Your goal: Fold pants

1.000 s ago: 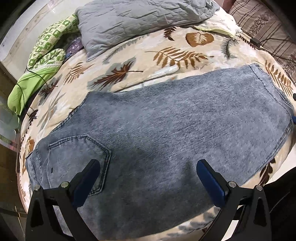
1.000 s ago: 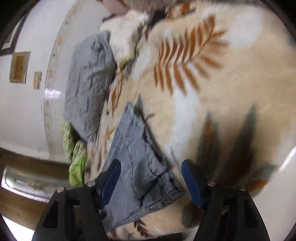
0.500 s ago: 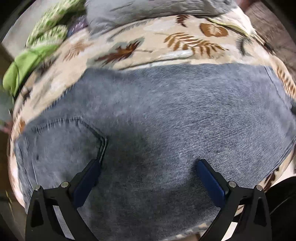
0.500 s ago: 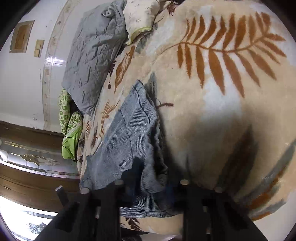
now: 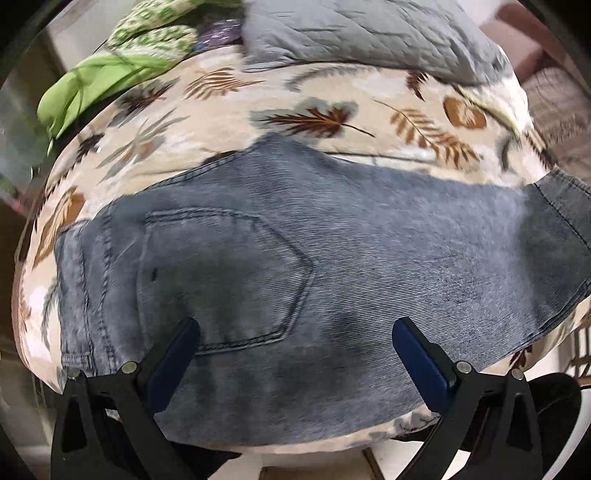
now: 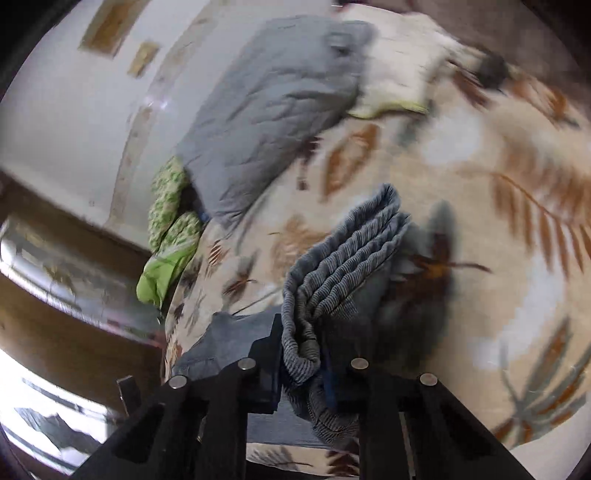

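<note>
Grey-blue denim pants (image 5: pixel 332 266) lie across a leaf-patterned bedspread (image 5: pixel 332 107), back pocket up, waistband at the left. My left gripper (image 5: pixel 295 354) hovers open over the pocket end, nothing between its blue pads. In the right wrist view my right gripper (image 6: pixel 301 363) is shut on the bunched leg hem of the pants (image 6: pixel 343 258), which is lifted off the bedspread (image 6: pixel 498 258) in stacked folds. In the left wrist view the hem end rises at the right edge.
A grey quilted pillow (image 5: pixel 369 33) lies at the head of the bed, with a green patterned cloth (image 5: pixel 122 62) to its left. A white wall (image 6: pixel 74 110) and wooden furniture (image 6: pixel 55 314) stand beyond the bed's far side. The bed's near edge shows below the left gripper.
My right gripper closed on the pants' leg hem and lifted it off the bed. My left gripper shifted toward the waistband end, so the back pocket now sits between its fingers.
</note>
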`<state>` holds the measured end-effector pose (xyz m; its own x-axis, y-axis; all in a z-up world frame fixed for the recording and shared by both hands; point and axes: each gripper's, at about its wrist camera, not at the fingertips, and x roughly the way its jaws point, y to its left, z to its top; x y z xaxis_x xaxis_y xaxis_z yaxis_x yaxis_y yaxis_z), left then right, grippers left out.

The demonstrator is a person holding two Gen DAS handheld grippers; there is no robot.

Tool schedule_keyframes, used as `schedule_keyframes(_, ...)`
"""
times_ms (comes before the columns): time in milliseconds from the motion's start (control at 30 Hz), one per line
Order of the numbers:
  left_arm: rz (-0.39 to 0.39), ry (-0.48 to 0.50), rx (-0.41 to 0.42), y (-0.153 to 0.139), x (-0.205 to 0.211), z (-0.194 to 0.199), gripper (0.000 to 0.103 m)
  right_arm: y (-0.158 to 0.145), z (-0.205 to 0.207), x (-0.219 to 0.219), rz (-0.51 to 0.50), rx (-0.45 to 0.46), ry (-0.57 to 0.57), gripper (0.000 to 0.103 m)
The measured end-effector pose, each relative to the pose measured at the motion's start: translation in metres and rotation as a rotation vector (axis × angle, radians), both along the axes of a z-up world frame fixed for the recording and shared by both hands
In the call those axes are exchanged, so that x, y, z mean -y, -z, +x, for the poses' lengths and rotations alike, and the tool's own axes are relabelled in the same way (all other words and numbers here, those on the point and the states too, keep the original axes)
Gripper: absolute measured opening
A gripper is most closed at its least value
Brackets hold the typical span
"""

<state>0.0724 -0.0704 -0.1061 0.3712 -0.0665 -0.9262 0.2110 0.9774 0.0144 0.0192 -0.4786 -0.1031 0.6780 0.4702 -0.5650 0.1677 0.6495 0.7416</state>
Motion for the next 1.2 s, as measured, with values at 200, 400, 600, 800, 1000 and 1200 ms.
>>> schedule_keyframes(200,-0.029,-0.059,0.015,-0.001,-0.031,0.001,0.103,-0.033,0.033,-0.082,-0.093,0.012,-0.154,0.018)
schedule_keyframes(400,-0.05,-0.122,0.032,-0.002,-0.066,-0.002,0.103,-0.008,0.058,-0.18,-0.122,-0.062,-0.33,0.018)
schedule_keyframes(600,-0.054,-0.159,0.032,0.002,-0.087,-0.003,0.103,0.055,0.062,-0.243,-0.08,-0.187,-0.463,0.028)
schedule_keyframes(800,-0.039,-0.146,0.046,-0.001,-0.083,-0.006,0.103,0.047,0.048,-0.215,0.144,-0.024,-0.454,0.042)
schedule_keyframes(1000,-0.018,-0.074,0.088,-0.011,-0.049,-0.011,0.103,0.025,0.023,-0.147,0.165,0.142,-0.293,0.072)
schedule_keyframes(1200,0.054,0.068,0.124,-0.004,0.003,-0.024,0.103,0.041,0.026,-0.093,0.133,0.09,-0.107,0.064)
